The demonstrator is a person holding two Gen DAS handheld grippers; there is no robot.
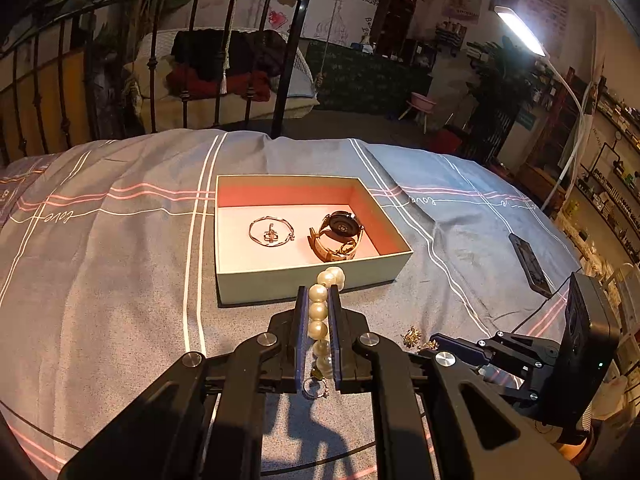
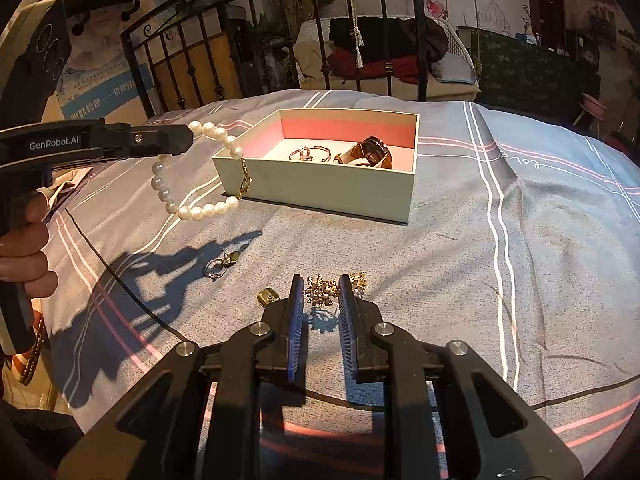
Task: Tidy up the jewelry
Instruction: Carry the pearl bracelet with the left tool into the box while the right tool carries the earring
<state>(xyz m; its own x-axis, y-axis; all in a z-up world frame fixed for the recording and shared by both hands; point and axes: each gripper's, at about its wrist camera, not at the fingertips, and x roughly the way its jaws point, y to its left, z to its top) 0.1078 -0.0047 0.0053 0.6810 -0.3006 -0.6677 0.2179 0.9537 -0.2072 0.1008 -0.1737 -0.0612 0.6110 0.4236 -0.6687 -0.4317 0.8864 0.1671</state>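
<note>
My left gripper [image 1: 319, 290] is shut on a pearl bracelet [image 1: 318, 312] and holds it in the air, just short of the near wall of an open pale-green box [image 1: 312, 280] with a pink lining. In the right wrist view the bracelet [image 2: 200, 212] hangs in a loop from the left gripper [image 2: 188, 132], left of the box [image 2: 320, 188]. A thin gold bangle [image 1: 271, 232] and a watch [image 1: 338, 236] lie in the box. My right gripper [image 2: 319, 280] is open, low over the bed, with a gold brooch [image 2: 322, 290] between its fingertips.
A ring with a small charm [image 2: 220, 266] and a small gold piece [image 2: 267, 297] lie on the grey striped bedspread [image 2: 480, 280] left of the right gripper. A dark phone [image 1: 530, 264] lies to the right. An iron bed frame [image 1: 180, 60] stands behind.
</note>
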